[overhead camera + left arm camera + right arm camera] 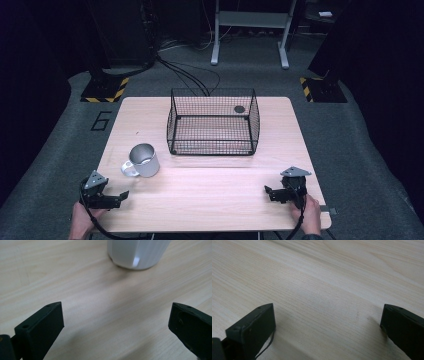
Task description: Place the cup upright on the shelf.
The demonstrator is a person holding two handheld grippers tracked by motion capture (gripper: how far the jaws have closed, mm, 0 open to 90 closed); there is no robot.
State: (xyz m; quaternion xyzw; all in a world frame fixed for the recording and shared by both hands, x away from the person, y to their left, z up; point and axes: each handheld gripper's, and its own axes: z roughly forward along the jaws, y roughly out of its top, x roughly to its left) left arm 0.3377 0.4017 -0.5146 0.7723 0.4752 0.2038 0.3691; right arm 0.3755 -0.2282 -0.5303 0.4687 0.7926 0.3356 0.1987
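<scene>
**Mug and basket on a pale table**

Pale wood table (210, 190) stands on grey floor in a dark room. From the high view, a white mug (142, 161) sits upright at the near left, just ahead of the left gripper (120, 196); a wire basket (213, 122) stands mid-table. The right gripper (268, 191) rests at the near right.

Left gripper view: jaws spread wide, holding nothing, the mug (137, 253) ahead of them.

Right gripper view: jaws equally wide, empty, over bare wood.
</scene>
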